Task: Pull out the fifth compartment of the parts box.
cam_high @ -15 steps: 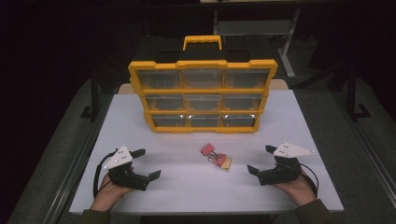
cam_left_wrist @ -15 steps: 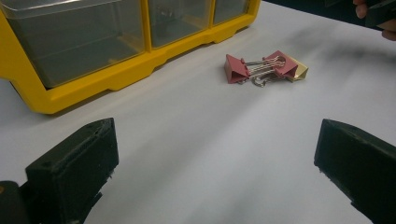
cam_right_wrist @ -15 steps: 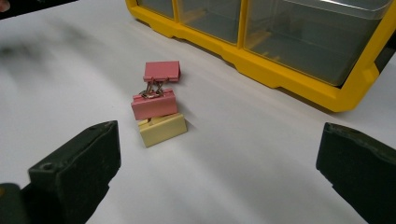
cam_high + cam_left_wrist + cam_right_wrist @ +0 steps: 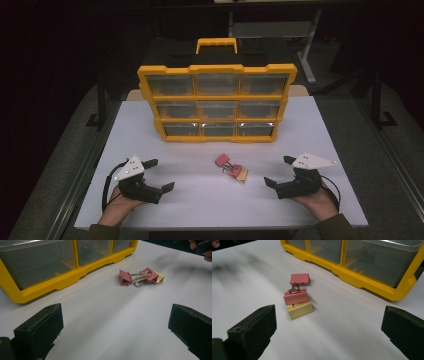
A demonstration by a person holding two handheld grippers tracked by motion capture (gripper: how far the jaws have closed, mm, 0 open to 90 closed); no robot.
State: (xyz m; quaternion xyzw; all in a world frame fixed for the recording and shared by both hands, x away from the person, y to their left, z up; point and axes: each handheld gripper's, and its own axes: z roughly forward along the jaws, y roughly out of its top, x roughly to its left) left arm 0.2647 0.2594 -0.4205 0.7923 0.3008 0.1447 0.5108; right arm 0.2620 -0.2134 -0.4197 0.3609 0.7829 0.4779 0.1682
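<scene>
From the high view, my left gripper (image 4: pixel 159 175) rests low on the white table (image 4: pixel 320 130) with its jaws spread wide and nothing between them, and my right gripper (image 4: pixel 280 171) mirrors it on the other side, equally released. Between them, nearer my right, lies the cluster of binder clips (image 4: pixel 231 168), well apart from both grippers and in front of the yellow organizer (image 4: pixel 217 96) that stands upright with its handle on top. The cluster's long axis runs diagonally, from the pink end nearer the organizer to the pale yellow end nearer my right gripper. In the left gripper view, the binder clips (image 4: pixel 140 277) stretch across ahead, and here I make out two pink clips joined by their silver wire handles, the yellow one tucked at the far right end. In the right gripper view, the chain (image 4: pixel 297 295) runs away from me instead: yellow clip nearest, a pink one touching it, the second pink one beyond.
</scene>
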